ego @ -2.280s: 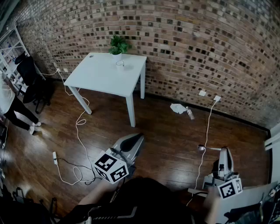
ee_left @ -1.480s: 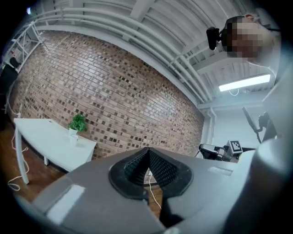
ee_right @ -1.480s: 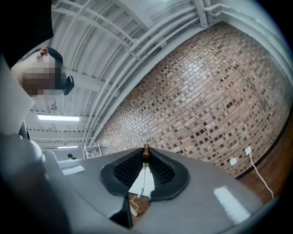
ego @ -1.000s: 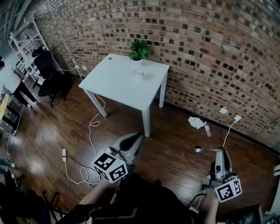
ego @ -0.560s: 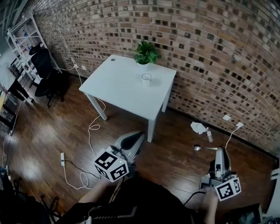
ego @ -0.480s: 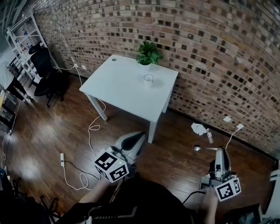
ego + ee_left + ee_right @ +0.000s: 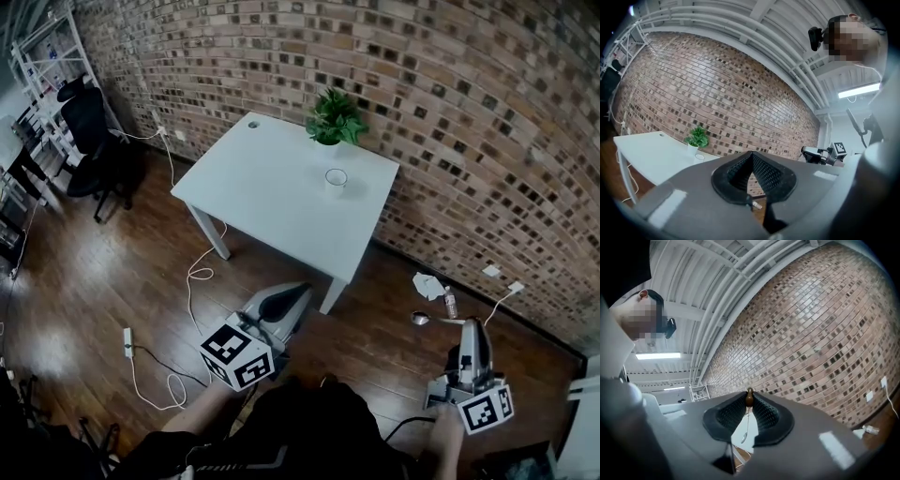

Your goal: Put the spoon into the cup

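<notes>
White table (image 7: 262, 183) by a brick wall; left gripper (image 7: 298, 292), jaws clenched together, empty; cup (image 7: 336, 178) upright on the table near a potted plant (image 7: 336, 117); spoon (image 7: 421, 319), handle clamped in the right gripper (image 7: 471, 324), well apart from the cup.

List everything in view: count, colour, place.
table: 1, white, against brick wall
cup: 1, pale, on table near plant
plant: 1, green, white pot, table's wall edge
spoon: 1, metal, in right gripper
chair: 1, black, far left
shelving: 1, white, behind chair
cables: several, white, wood floor
bottle: 1, clear, floor by wall
left gripper: grey, shut, empty
right gripper: grey, shut on spoon
</notes>
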`<state>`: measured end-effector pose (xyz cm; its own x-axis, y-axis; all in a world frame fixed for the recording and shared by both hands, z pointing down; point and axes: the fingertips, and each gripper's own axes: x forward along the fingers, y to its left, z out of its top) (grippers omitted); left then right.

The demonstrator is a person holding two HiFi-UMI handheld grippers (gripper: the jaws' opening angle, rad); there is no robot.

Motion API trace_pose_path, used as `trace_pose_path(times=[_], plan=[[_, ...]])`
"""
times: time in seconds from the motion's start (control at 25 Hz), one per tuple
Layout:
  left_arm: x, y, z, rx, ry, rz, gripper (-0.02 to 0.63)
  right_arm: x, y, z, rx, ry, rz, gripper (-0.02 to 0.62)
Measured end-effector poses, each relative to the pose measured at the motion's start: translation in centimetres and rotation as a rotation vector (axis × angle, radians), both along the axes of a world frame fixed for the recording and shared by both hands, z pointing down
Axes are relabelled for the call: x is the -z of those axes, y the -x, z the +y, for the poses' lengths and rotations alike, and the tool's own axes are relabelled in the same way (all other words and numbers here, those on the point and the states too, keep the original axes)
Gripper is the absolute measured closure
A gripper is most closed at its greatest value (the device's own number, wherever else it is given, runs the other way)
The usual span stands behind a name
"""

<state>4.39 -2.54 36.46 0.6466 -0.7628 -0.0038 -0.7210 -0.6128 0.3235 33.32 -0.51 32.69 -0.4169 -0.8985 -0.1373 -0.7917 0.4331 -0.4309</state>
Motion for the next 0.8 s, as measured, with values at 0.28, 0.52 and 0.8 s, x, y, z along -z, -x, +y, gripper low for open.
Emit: trace_pose_path(times=[0.28, 0.52, 0.8], plan=[[-0.3, 0.1, -4.3, 0.040, 0.012, 0.017, 0.614, -0.8, 0.4, -5.7, 0.041, -0.001, -0.005, 0.549], [0.7, -0.3, -8.2, 0.064, -0.005, -0.024, 0.614, -0.1, 0.7, -10.4, 0.088, -0.033, -0.019, 0.549], [0.4, 1.3, -12.7, 0.073, 0.006, -0.028, 0.614, -0.8, 2.6, -15.2, 0.108, -0.005, -0.029, 0.548]])
